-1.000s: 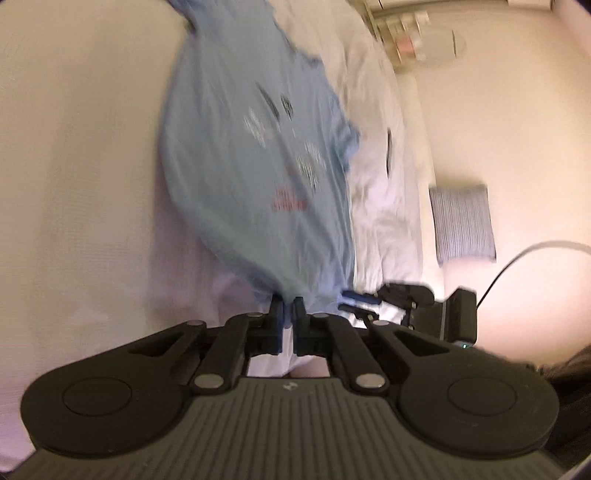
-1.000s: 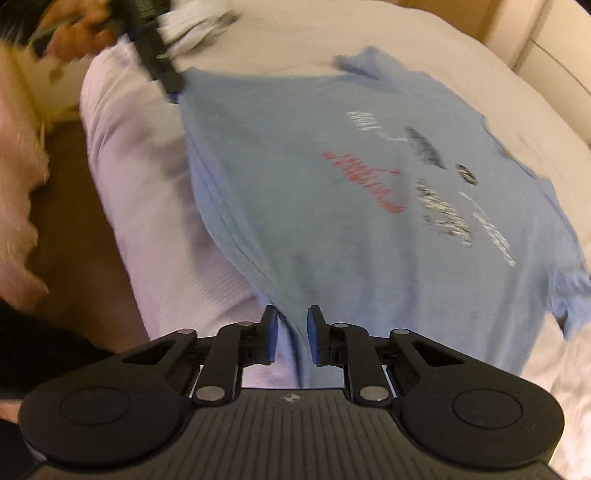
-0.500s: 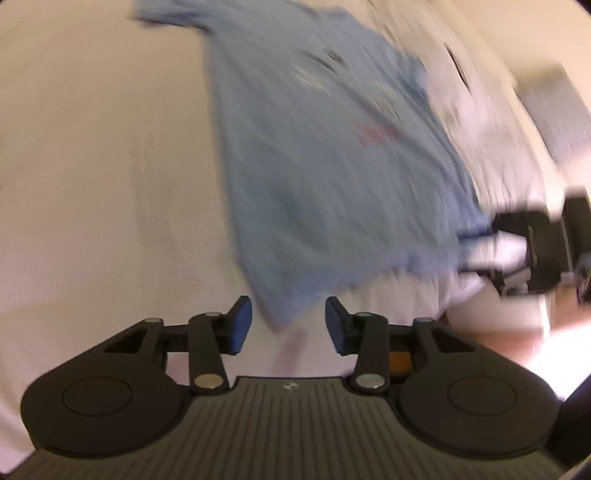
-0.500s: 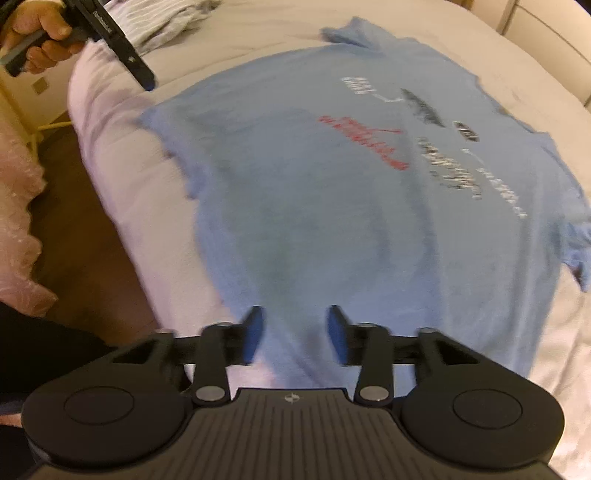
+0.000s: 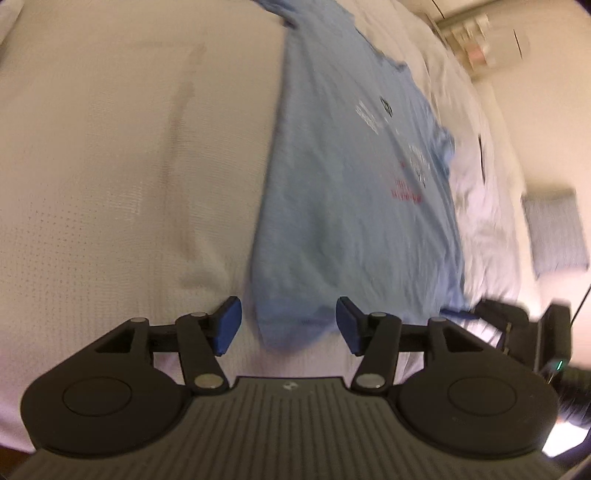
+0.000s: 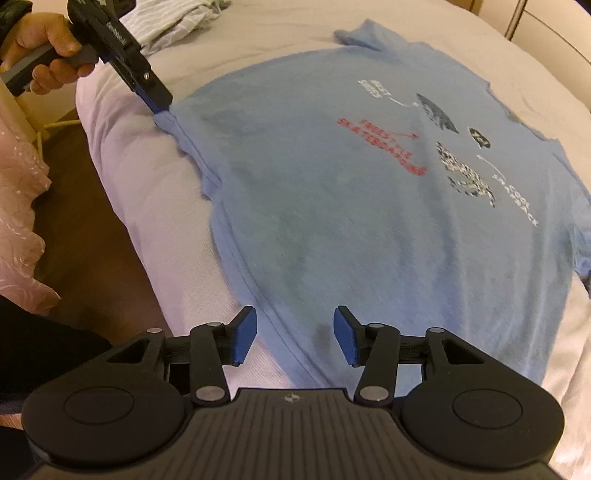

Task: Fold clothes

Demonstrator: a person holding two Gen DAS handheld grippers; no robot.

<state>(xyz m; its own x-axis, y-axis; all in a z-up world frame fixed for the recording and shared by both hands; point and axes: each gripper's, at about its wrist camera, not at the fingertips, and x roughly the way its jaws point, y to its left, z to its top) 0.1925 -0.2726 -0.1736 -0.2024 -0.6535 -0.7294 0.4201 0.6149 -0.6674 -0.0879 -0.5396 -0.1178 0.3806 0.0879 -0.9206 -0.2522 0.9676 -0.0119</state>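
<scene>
Light-blue cotton T-shirt (image 6: 369,206) lies flat on ribbed bedspread (image 5: 110,184); both tools (image 5: 288,326) (image 6: 294,338) gape wide, empty.

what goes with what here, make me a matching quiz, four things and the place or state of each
Things:
1. light blue t-shirt
2. striped garment
3. pink frilly fabric
4. left gripper

Places or states:
a. fingers open, at a hem corner of the shirt
b. bunched up at the far end of the bed
c. spread flat, print facing up
d. off the bed, beside it

Pairs: 1-c, 2-b, 3-d, 4-a
</scene>
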